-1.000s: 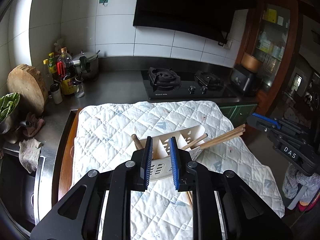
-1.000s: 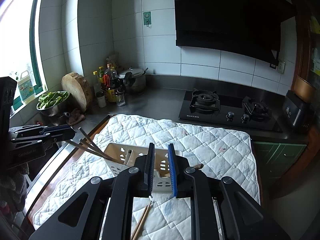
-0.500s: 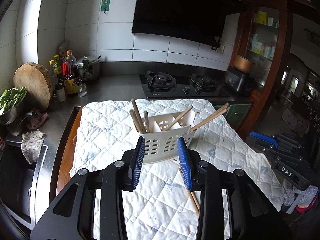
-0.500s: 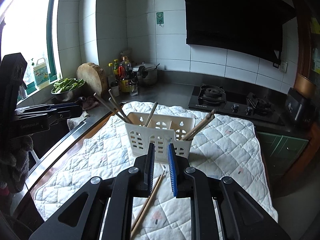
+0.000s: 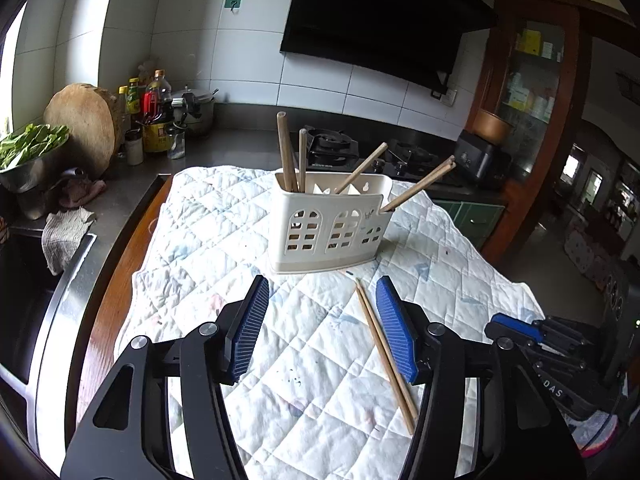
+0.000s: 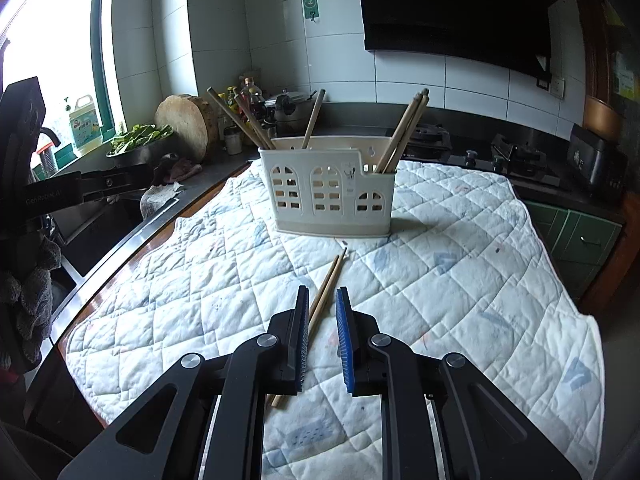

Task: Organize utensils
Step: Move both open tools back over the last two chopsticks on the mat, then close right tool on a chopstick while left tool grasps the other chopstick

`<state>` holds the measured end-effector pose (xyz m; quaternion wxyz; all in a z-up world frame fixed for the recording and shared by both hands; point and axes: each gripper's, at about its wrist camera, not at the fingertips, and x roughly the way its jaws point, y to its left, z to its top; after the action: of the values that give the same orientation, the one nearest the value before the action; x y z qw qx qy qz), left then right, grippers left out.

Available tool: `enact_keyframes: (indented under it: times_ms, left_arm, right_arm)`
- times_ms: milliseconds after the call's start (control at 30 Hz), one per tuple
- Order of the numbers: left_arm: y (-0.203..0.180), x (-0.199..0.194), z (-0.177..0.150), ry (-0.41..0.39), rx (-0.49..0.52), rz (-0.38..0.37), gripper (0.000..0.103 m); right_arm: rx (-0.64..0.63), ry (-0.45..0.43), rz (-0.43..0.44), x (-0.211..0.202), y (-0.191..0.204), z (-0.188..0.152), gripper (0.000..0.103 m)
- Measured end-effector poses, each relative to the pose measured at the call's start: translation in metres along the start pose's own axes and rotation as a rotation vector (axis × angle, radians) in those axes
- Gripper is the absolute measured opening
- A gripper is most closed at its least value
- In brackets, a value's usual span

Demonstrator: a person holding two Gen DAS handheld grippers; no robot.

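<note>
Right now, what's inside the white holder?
Chopsticks stick out of the white holder, leaning in several compartments. Their lower ends are hidden by its walls, and its floor can't be seen.

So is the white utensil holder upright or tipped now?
Upright: the utensil holder stands on its base on the quilted cloth, chopsticks pointing up from it.

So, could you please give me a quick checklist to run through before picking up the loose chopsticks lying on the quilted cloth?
1. Loose pair of wooden chopsticks lies flat on the white quilted cloth: ok.
2. Cream plastic utensil caddy stands upright: ok.
3. Room left in the caddy: cannot tell.
4. Right hand-held gripper lined up over the pair: ok.
5. Right jaws wide enough to take the pair: not ok, nearly shut.
6. Left hand-held gripper empty, jaws just opening: ok.
</note>
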<state>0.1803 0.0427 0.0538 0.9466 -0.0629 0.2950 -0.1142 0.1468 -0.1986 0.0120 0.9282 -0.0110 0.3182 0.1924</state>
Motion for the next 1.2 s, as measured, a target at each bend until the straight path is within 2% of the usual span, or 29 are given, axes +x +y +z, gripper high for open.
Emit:
enact_keyframes:
  times_ms: [233, 500, 1200]
  left_arm:
    - [0.007, 0.006, -0.030, 0.026, -0.036, 0.018, 0.063]
    - [0.020, 0.015, -0.054, 0.056, -0.077, 0.034, 0.064]
    - [0.038, 0.027, -0.074, 0.098, -0.122, 0.041, 0.066]
  right_arm:
    - [0.057, 0.056, 0.037, 0.018, 0.010, -0.036, 0.014]
    - [0.110, 0.130, 0.051, 0.047, 0.018, -0.062, 0.014]
    - [0.153, 0.194, 0.021, 0.081, 0.017, -0.074, 0.013]
